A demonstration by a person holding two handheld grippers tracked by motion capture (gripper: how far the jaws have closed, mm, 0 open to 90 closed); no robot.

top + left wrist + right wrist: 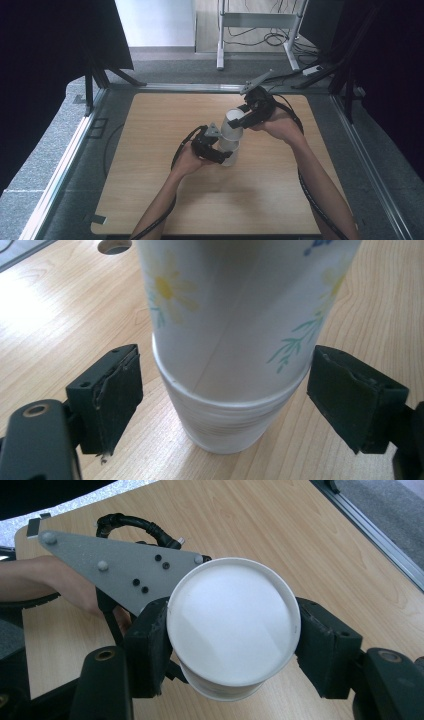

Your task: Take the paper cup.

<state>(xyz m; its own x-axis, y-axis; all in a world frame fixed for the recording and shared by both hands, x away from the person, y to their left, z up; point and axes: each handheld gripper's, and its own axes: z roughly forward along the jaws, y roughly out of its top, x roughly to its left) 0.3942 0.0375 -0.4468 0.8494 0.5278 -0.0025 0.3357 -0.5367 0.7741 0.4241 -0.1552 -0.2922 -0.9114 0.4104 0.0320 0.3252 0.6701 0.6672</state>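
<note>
Two white paper cups with a flower print stand nested at the middle of the wooden table (160, 200). My right gripper (242, 122) is shut on the upper cup (233, 123) near its rim, its pads (327, 647) pressing on both sides of that upper cup (232, 625), which sits tilted and partly raised out of the lower one. The lower cup (225, 427) rests on the table. My left gripper (225, 400) is open around it, and each pad (112, 397) stands a little off the cup wall. The flowered upper cup (240, 310) rises above.
The left gripper's grey plate (120, 572) and cable lie just behind the cup in the right gripper view. A round hole (114, 246) sits in the tabletop beyond the cups. Metal rails (360, 145) frame the table, and a desk frame (220, 35) with cables stands behind it.
</note>
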